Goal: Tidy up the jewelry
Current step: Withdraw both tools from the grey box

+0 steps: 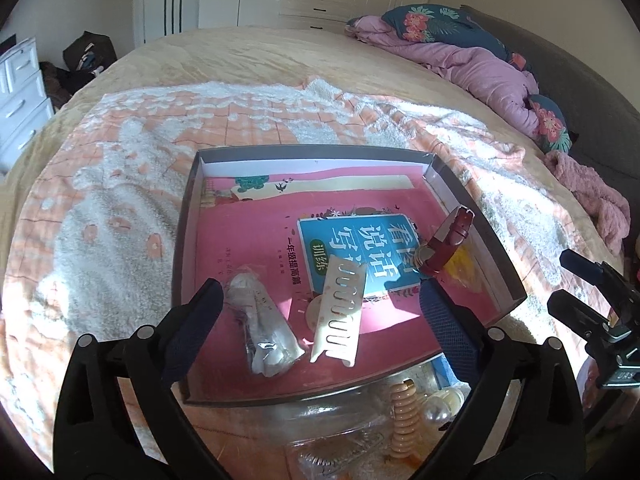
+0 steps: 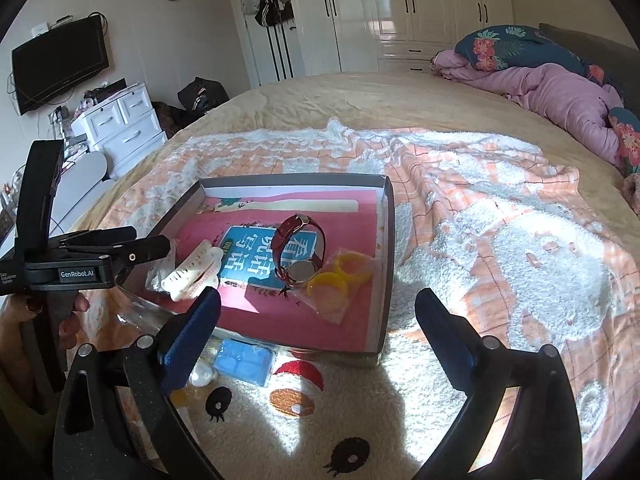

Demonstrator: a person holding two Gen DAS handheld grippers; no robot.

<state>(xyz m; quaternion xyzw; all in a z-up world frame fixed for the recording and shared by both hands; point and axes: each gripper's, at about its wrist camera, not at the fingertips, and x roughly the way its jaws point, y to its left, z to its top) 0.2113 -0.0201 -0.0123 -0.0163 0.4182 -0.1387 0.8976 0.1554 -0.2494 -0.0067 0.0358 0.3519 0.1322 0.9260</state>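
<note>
A shallow dark-walled box (image 1: 187,216) lies on the bed with a pink book (image 1: 256,240) as its floor. On the book rest a red-strap watch (image 1: 444,246), a cream hair claw (image 1: 340,316) and a clear bag of small pieces (image 1: 264,328). The right wrist view shows the watch (image 2: 300,252) standing on edge beside bagged yellow rings (image 2: 340,276), with the claw (image 2: 196,268) at the left. My left gripper (image 1: 320,286) is open over the box's near half, holding nothing. My right gripper (image 2: 318,296) is open too, just short of the box's near wall (image 2: 340,354).
Outside the near wall lie a peach spiral hair tie (image 1: 404,420), a pearl piece (image 1: 436,412), a blue case (image 2: 244,360) and clear bags. A fluffy peach-and-white blanket (image 2: 500,260) covers the bed. A pink quilt (image 2: 560,96) is piled at the far right. White drawers (image 2: 124,128) stand left.
</note>
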